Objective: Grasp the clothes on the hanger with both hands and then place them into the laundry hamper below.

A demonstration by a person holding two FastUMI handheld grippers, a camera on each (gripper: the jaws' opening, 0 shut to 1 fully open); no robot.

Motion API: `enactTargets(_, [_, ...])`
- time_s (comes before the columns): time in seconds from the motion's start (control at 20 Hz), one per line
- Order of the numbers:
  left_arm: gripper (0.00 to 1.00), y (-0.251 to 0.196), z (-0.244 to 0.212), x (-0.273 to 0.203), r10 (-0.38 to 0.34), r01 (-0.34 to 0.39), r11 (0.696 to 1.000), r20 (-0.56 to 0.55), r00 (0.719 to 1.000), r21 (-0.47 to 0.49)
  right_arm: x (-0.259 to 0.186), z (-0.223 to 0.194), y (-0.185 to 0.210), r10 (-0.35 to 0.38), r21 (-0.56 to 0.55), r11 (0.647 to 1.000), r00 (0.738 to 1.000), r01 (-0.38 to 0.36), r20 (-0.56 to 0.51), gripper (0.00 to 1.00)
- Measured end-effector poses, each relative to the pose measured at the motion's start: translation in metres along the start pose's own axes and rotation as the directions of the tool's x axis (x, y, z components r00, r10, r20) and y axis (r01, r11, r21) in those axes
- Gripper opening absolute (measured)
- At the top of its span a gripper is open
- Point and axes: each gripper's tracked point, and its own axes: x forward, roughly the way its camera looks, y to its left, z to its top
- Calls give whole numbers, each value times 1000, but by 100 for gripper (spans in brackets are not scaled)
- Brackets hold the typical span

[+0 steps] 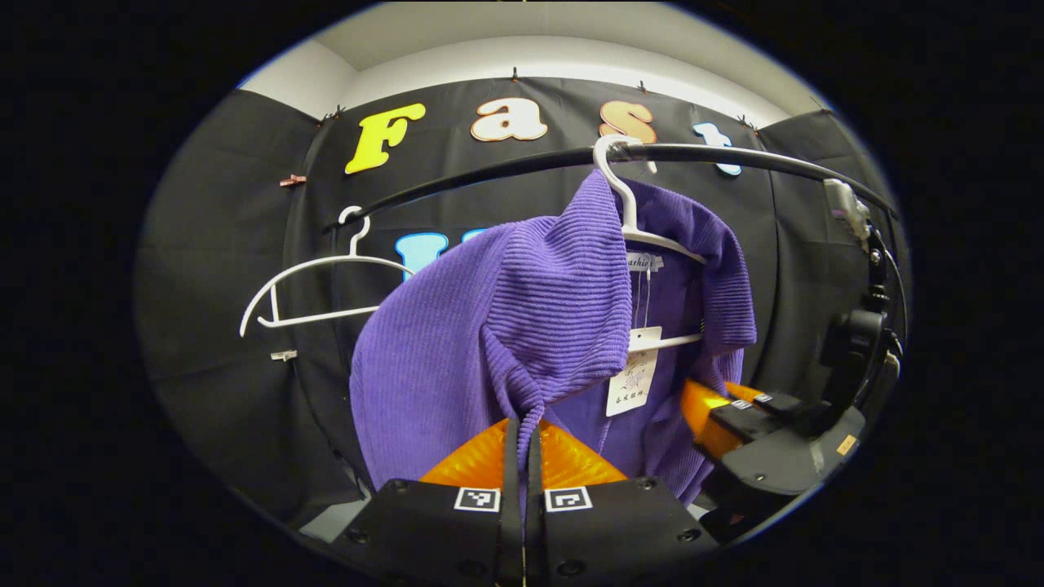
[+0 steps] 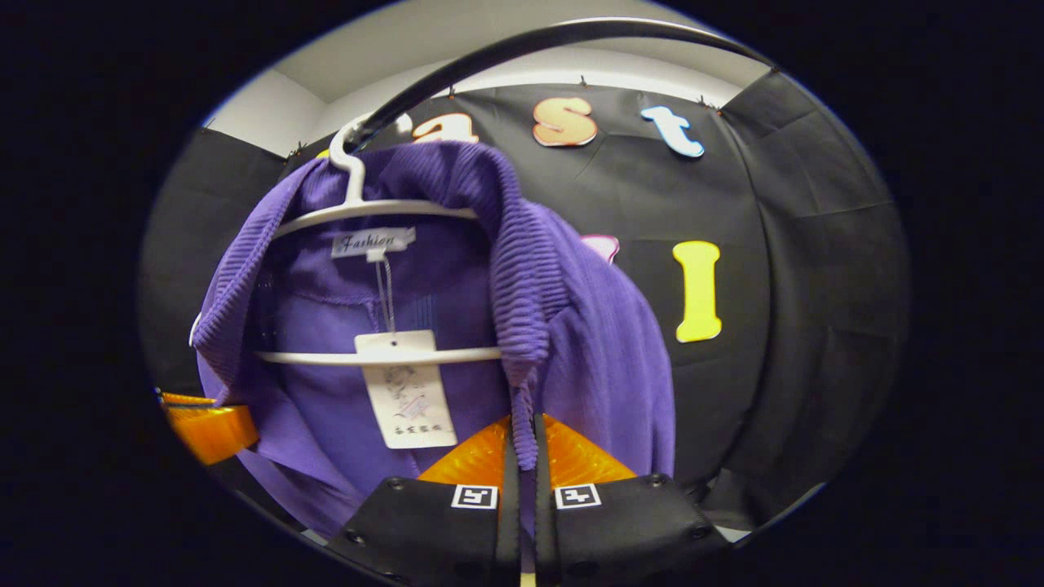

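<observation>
- The purple ribbed garment (image 1: 506,326) hangs on a white hanger (image 1: 644,232) whose hook sits over a black rail (image 1: 734,155); it is pulled off square, one ribbed front edge bunched and drawn down towards the camera in each view.
- In the left gripper view the left gripper (image 1: 523,456) sits at the bottom centre; its fingers are pressed together with a narrow twist of the purple knit pinched between them.
- In the right gripper view the right gripper (image 2: 522,456) pinches the other ribbed front edge (image 2: 522,326) in the same way; fingers close together, the fabric strip running down into the slot between them.
- The right gripper also appears at the lower right of the left gripper view (image 1: 734,412), against the garment's far side; the left gripper's fingers show at the left edge of the right gripper view (image 2: 208,428), touching the purple cloth.
- A paper tag (image 2: 408,391) hangs on a string from the neck label, lying over the hanger's lower bar (image 2: 326,357).
- A second white hanger, bare (image 1: 318,289), hangs on the same rail towards the rail's left end in the left gripper view, well apart from the garment.
</observation>
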Motion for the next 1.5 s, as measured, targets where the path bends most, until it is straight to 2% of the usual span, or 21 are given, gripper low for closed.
enactTargets(0.2, [5,22,26,-10,42,-44,998,56,998,44,-8,54,-59,-120,-185,970,970,160,211,9])
enactTargets(0.25, [5,28,34,-13,55,-59,997,75,996,57,-9,64,-68,-136,-209,960,961,188,242,7])
enactTargets(0.3, [5,36,42,-15,69,-75,995,93,993,61,-8,73,-75,-147,-224,952,953,209,263,11])
enactTargets(0.45, [5,53,67,-16,97,-106,992,134,986,61,-3,103,-96,-185,-227,936,926,268,330,11])
enactTargets(0.55, [5,64,81,-14,107,-119,991,161,981,67,4,123,-99,-194,-222,930,905,292,380,11])
enactTargets(0.7, [5,85,96,-6,138,-151,987,189,972,61,26,127,-95,-175,-257,922,902,291,394,11])
enactTargets(0.85, [5,106,112,3,155,-168,985,212,965,46,36,134,-111,-202,-247,913,886,324,418,11])
enactTargets(0.9, [5,110,114,8,157,-170,984,214,964,43,39,134,-113,-201,-247,913,884,326,422,7])
enactTargets(1.0, [5,119,111,19,151,-165,985,208,966,51,53,126,-108,-188,-267,911,892,315,411,11])
enactTargets(1.2, [5,125,92,40,132,-142,989,156,979,53,82,73,-106,-159,-293,924,945,244,286,11])
enactTargets(1.4, [5,131,72,41,140,-154,984,145,979,93,72,39,-100,-128,-299,933,962,198,241,11])
enactTargets(1.5, [6,133,58,43,143,-157,981,125,982,113,70,19,-87,-93,-309,939,977,151,194,11])
